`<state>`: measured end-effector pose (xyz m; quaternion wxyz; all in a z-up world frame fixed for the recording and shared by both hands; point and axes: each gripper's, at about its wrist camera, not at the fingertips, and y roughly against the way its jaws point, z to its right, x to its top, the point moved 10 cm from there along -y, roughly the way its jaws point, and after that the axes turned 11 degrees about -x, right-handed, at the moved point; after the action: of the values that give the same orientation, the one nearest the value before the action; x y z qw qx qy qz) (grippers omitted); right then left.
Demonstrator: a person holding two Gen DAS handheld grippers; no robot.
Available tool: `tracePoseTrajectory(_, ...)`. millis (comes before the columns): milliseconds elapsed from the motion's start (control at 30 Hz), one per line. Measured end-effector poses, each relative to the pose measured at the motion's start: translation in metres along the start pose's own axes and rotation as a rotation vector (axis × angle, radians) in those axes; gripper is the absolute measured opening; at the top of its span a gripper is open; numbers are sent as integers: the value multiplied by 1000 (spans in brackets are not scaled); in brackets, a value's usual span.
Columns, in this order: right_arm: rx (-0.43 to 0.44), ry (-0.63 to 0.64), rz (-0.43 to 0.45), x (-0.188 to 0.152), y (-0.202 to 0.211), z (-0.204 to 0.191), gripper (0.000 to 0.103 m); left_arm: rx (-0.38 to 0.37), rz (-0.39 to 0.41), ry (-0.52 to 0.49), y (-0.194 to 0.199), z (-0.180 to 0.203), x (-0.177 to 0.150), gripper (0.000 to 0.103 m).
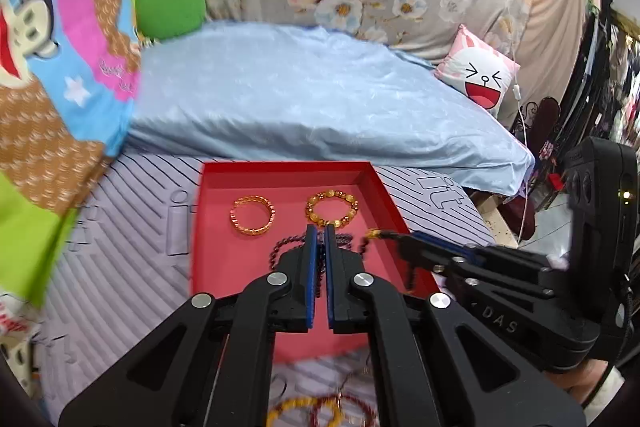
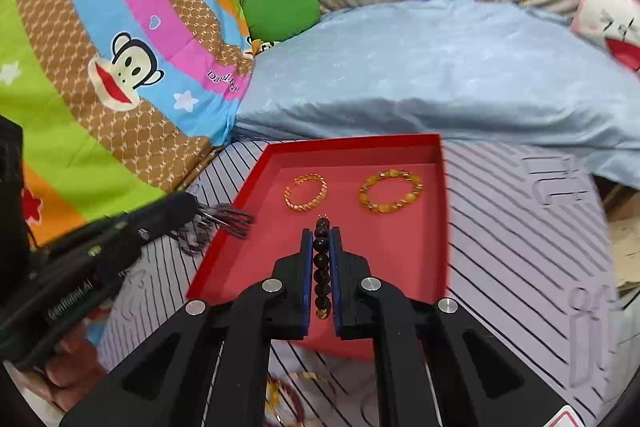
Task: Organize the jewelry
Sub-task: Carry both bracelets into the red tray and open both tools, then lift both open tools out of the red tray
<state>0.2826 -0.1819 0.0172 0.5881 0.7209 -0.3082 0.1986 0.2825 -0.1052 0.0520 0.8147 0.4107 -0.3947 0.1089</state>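
A red tray (image 1: 280, 167) (image 2: 352, 143) lies on the striped mat. At its far end sit a gold bangle (image 1: 252, 217) (image 2: 306, 193) and a yellow bead bracelet (image 1: 332, 209) (image 2: 390, 191). A dark bead strand (image 1: 280, 247) (image 2: 322, 267) hangs over the tray, held at both ends. My left gripper (image 1: 319, 231) (image 2: 196, 205) is shut on one part of it. My right gripper (image 2: 321, 231) (image 1: 400, 239) is shut on the other, with a row of beads pinched between its pads and a gold end piece sticking out past the tips.
More bracelets (image 1: 296, 411) (image 2: 288, 395) lie blurred on the mat (image 1: 132, 227) in front of the tray. A light blue pillow (image 1: 320, 87) rises just behind the tray, a cartoon blanket (image 2: 120, 67) to the left. The bed edge drops off at the right.
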Motion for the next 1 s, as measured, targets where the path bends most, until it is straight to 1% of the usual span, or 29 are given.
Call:
tracePoseTrajectory(67, 38, -18, -31, 2, -22, -1, 8, -38, -34, 40, -22, -10, -1, 3)
tracePoseTrajectory(133, 46, -23, -73, -1, -42, -2, 8, -53, -70, 80, -44, -23, -4, 3)
tracePoseTrajectory(167, 30, -21, -99, -3, -53, 0, 8, -68, -90, 93, -53, -28, -8, 3)
tracePoseTrajectory(200, 9, -18, -116, -6, -60, 2, 8, -66, -124, 107, -66, -36, -14, 3)
tracePoseTrajectory(233, -26, -11, -138, -9, -69, 6, 8, -57, -147, 102, -74, -40, -19, 3)
tracePoseTrajectory(300, -75, -1, -163, -12, -80, 16, 8, -7, -188, 86, -87, -51, -30, 3)
tracePoseTrajectory(367, -135, 20, -165, -12, -86, 26, 8, 33, -220, 81, -98, -62, -39, 3)
tracePoseTrajectory(433, -187, 45, -159, -11, -90, 33, 8, 58, -233, 84, -103, -70, -43, 3)
tracePoseTrajectory(533, -264, 97, -139, -9, -91, 43, 8, 91, -227, 88, -105, -78, -44, 4)
tracePoseTrajectory(600, -313, 122, -109, -5, -88, 49, 8, 138, -209, 72, -102, -82, -41, 4)
tracePoseTrajectory(633, -324, 123, -85, -2, -85, 51, 9, 168, -192, 63, -100, -85, -39, 5)
tracePoseTrajectory(667, -333, 124, -68, 0, -80, 55, 13, 184, -183, 60, -99, -86, -37, 9)
tracePoseTrajectory(700, -344, 120, -43, 2, -72, 57, 21, 196, -170, 55, -95, -87, -35, 21)
tracePoseTrajectory(733, -342, 112, -22, 4, -64, 58, 26, 211, -157, 49, -90, -88, -34, 34)
tracePoseTrajectory(767, -337, 106, -8, 5, -58, 58, 37, 231, -141, 40, -84, -86, -31, 41)
tracePoseTrajectory(800, -329, 97, 19, 5, -45, 60, 41, 248, -125, 28, -78, -86, -30, 50)
tracePoseTrajectory(867, -323, 96, 42, 3, -32, 58, 41, 273, -101, 3, -66, -84, -28, 52)
tracePoseTrajectory(1000, -290, 96, 64, -17, 0, 49, 41, 301, -75, -22, -36, -73, -39, 52)
